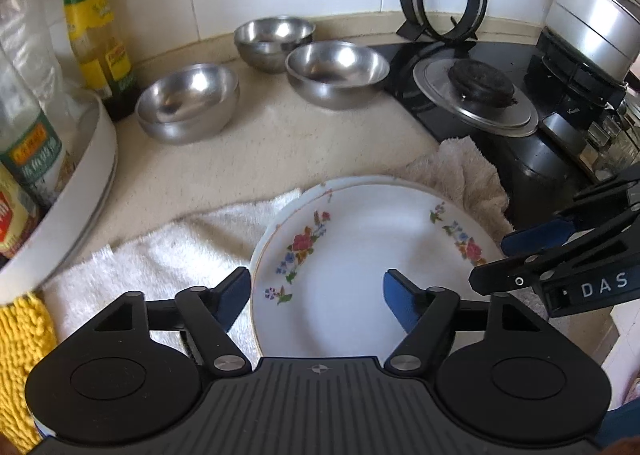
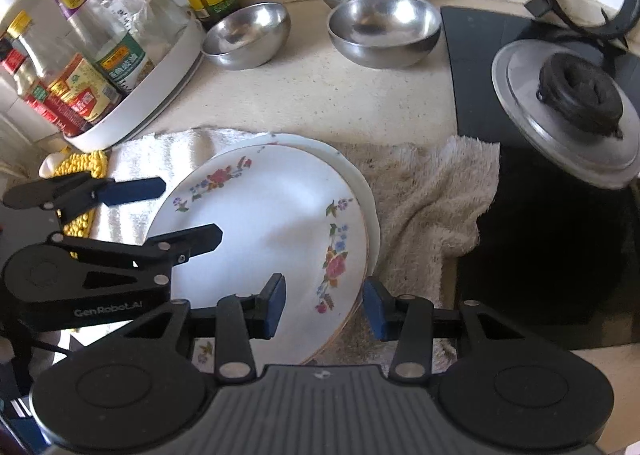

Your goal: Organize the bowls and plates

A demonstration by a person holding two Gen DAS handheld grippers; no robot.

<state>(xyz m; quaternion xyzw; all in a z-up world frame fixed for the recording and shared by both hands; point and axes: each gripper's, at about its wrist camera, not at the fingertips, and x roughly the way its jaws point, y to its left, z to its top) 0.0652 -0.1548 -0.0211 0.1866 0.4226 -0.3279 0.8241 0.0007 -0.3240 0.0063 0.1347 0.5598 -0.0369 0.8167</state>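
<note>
The lower plate (image 2: 362,183) lies almost wholly under the flowered plate (image 2: 260,223); only a crescent of its rim shows. The flowered plate's near edge is hidden behind the right gripper (image 2: 325,305). The towel (image 1: 160,255) is covered under the plates. The pot (image 1: 592,27) at the stove's far right corner is cut off by the picture's edge. The bottle labels (image 2: 80,91) are too small to read.
</note>
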